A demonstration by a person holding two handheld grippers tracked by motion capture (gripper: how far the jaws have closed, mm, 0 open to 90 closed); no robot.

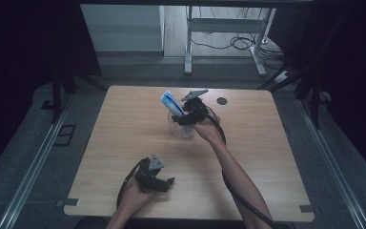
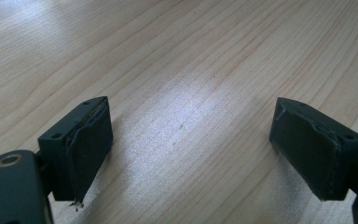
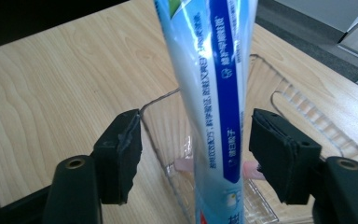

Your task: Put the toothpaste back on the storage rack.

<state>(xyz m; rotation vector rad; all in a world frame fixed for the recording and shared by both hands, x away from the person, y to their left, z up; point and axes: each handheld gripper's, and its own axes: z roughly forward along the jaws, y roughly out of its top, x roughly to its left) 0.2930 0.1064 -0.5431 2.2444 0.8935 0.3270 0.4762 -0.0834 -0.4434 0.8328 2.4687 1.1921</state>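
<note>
At the centre of the high view, the toothpaste tube (image 1: 168, 101) stood light and soft in the clear cup (image 1: 181, 130), best pinched mid-body, between the right gripper's (image 3: 193, 154) parted jaws, while the left gripper (image 2: 191, 154) sat open.

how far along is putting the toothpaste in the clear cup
Looks nearly done: the toothpaste tube stands upright in the clear cup. In hand: the right tongs sit either side of the tube, pads apart from it, so they look to be letting go. Left: drawing the right tongs away. The left tongs are open over bare table.
</note>
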